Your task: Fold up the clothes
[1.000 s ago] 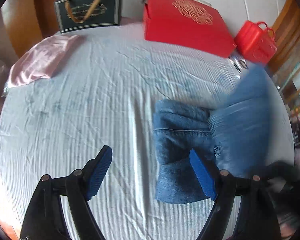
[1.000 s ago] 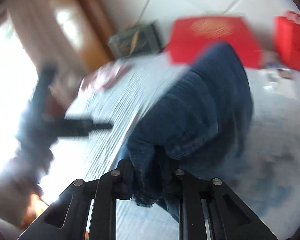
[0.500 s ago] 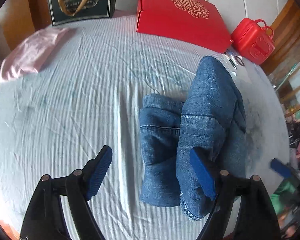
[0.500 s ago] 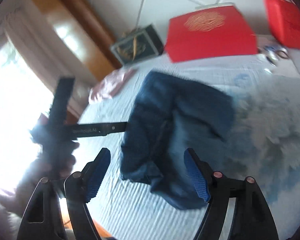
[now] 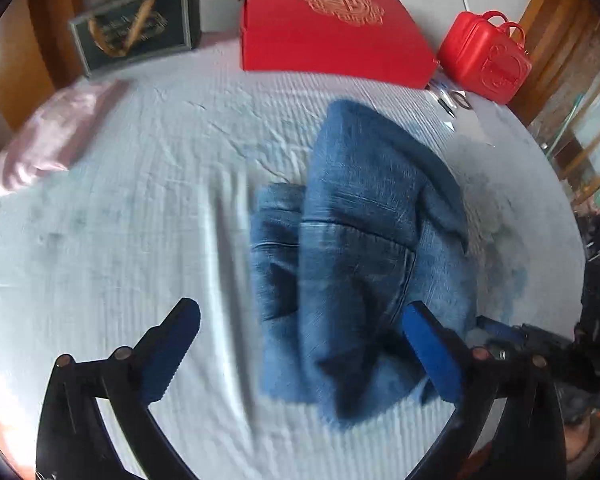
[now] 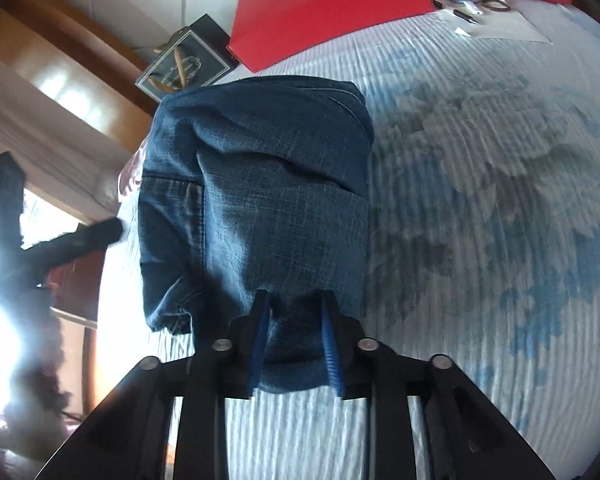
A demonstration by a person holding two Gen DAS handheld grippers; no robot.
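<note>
No readable writing anywhere, just a gold emblem on the red box (image 5: pixel 332 28). Right gripper (image 6: pixel 296 344) has just been closing, pinching the folded jeans' (image 6: pixel 260 184) near edge. Left gripper (image 5: pixel 300 352), just widened, straddles them untouched.

Cloth-covered table (image 5: pixel 148 208); jeans (image 5: pixel 364 248), 2 red boxes (image 5: pixel 324 28).

Black gripper (image 5: pixel 300 356) frames – blue ribbed pads (image 6: pixel 330 340), seemingly silver screws.
</note>
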